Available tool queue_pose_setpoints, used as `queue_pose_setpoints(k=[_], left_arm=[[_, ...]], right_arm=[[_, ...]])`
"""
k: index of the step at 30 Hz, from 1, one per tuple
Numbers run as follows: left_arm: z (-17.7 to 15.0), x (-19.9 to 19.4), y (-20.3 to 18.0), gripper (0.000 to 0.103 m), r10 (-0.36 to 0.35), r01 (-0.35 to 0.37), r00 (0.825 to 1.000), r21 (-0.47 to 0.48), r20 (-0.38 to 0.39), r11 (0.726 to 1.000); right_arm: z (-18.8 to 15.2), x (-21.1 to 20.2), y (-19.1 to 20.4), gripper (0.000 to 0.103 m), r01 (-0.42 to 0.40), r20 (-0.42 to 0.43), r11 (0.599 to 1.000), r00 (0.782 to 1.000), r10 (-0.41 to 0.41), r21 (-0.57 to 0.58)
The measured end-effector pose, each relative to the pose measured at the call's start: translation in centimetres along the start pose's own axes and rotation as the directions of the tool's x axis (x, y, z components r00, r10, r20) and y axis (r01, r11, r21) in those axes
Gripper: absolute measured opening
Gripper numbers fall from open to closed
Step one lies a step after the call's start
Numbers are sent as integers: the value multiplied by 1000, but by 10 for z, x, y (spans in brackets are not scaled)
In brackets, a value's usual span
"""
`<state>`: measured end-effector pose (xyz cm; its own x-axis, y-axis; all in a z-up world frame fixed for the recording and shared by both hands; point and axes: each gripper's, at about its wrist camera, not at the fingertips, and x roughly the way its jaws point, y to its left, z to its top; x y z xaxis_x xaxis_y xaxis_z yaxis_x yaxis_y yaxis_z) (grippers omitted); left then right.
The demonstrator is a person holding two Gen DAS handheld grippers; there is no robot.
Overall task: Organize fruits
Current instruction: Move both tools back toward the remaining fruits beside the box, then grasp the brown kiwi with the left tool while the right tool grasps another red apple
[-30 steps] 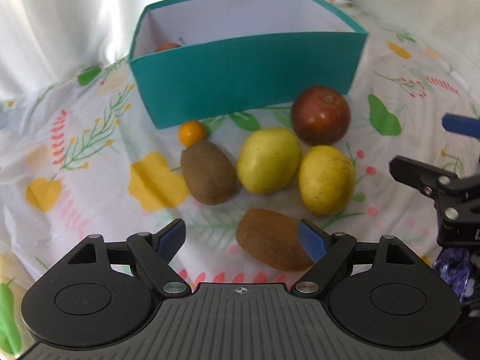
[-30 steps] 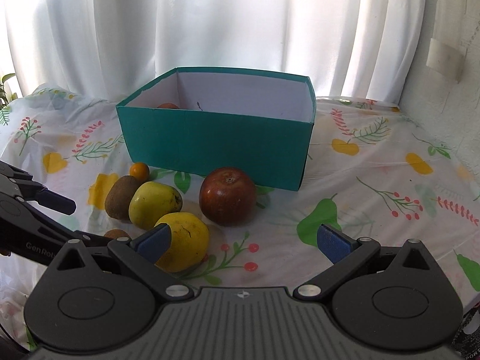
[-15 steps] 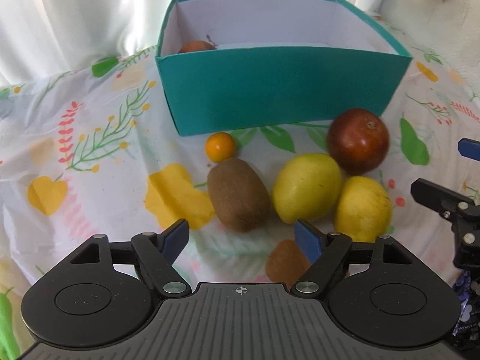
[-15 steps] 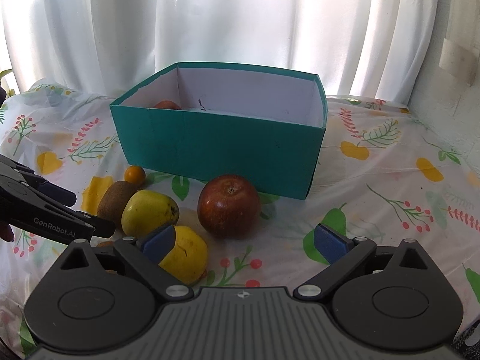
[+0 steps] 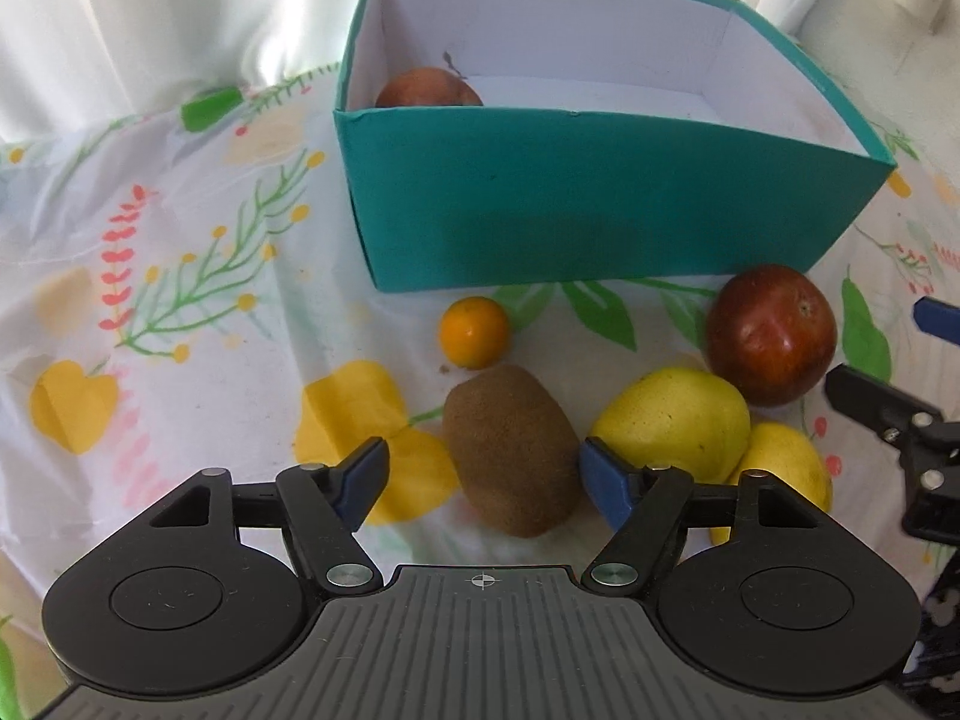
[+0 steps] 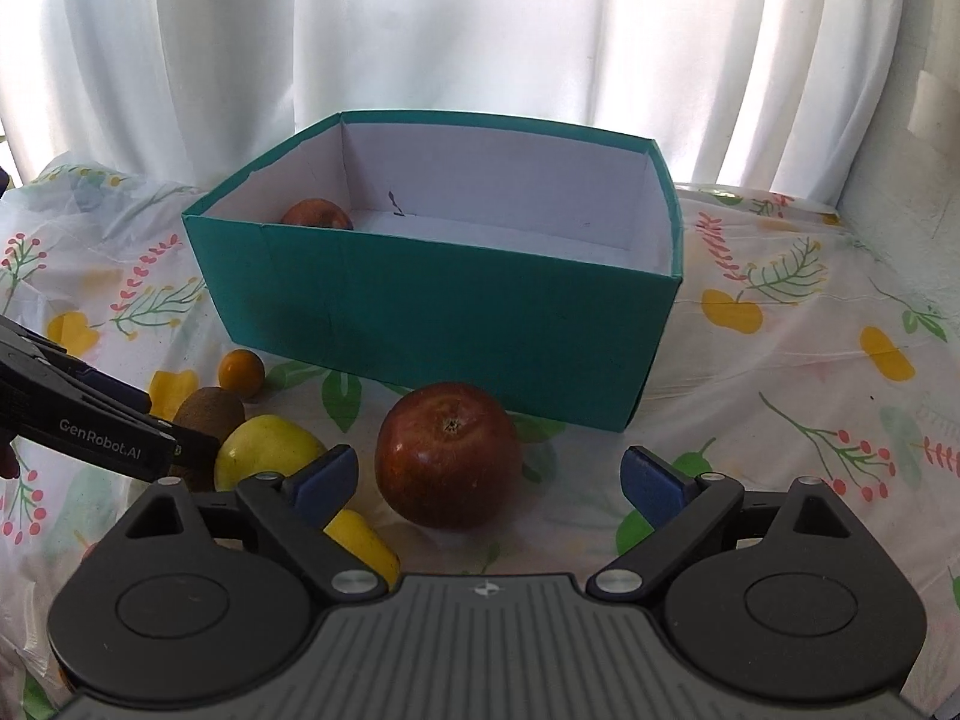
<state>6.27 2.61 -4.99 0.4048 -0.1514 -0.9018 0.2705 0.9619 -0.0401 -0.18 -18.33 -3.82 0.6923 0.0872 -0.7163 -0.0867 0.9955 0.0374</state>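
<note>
Teal cardboard box (image 5: 600,210), open top, white inside, sits on the worktop under a thin, wrinkled floral plastic cloth (image 5: 180,276). One reddish apple (image 5: 429,88) lies in the box's back-left corner. In front of the box: small smooth orange citrus (image 5: 474,332), fuzzy brown oval kiwi (image 5: 513,449), glossy dark-red apple (image 6: 449,455), two smooth yellow-green pear-like fruits (image 5: 672,420) (image 5: 786,468) touching each other.

Left tongs (image 5: 480,474) partly open, jaws have just been closing; the kiwi lies between the blue pads, with a clear gap on the left and the right pad very close, contact not certain. Nothing gripped.

Right tongs (image 6: 486,477) wide open, jaws have just narrowed a little; the dark-red apple sits between the pads, gaps on both sides. Left pad overlaps a yellow fruit in the picture.

Left wrist view shows the kiwi whole and both yellow fruits; right wrist view shows white curtains (image 6: 480,48) and the left tongs from the side, covering much of the kiwi.
</note>
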Motion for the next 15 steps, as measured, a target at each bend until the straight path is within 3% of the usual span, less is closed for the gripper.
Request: queue_pose_setpoints(k=[11,15], left_arm=[[13,26,2,76,-99,97,994,-33,-52,995],[14,32,-3,66,-96,96,994,5,-42,995]], right_arm=[[6,25,0,95,-7,-44,1000,999,6,-8],[7,36,-1,89,-2,-71,1000,997,1,-3]])
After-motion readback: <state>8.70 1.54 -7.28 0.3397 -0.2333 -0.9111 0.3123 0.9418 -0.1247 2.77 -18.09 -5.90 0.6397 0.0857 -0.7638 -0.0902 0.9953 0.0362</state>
